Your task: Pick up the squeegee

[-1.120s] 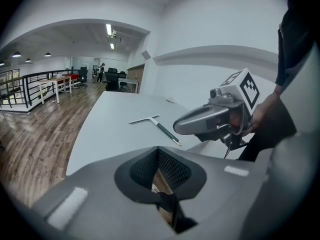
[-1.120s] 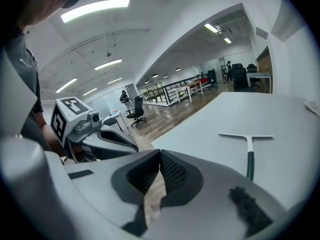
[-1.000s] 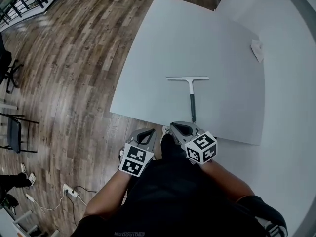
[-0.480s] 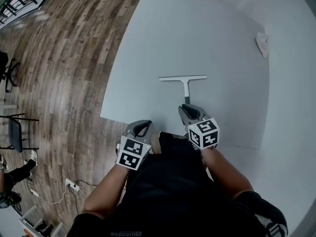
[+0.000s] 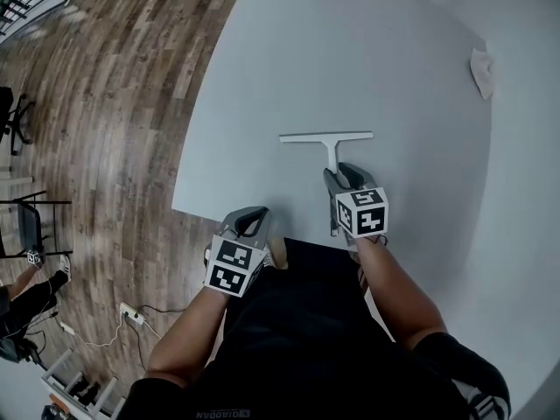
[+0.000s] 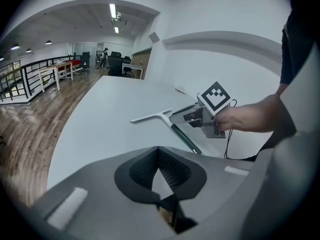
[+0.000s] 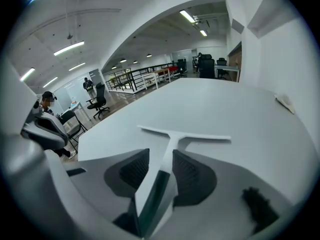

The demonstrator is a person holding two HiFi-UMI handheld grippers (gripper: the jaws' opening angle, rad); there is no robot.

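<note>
A squeegee lies flat on the white table, its pale blade across the far end and its dark handle running back toward me. My right gripper straddles the handle just behind the blade. In the right gripper view the jaws are opening, and the handle lies in the gap with space on both sides of it. My left gripper hovers at the table's near edge, left of the squeegee. Its fingertips meet with nothing between them. The left gripper view shows the squeegee and the right gripper above it.
A crumpled white cloth lies at the table's far right. Wooden floor runs along the table's left edge, with a dark chair and a power strip on it. A white wall curves round the right side.
My right gripper has moved forward from the table's near edge onto the squeegee handle, and its jaws have spread. My left gripper has edged forward to the table's edge.
</note>
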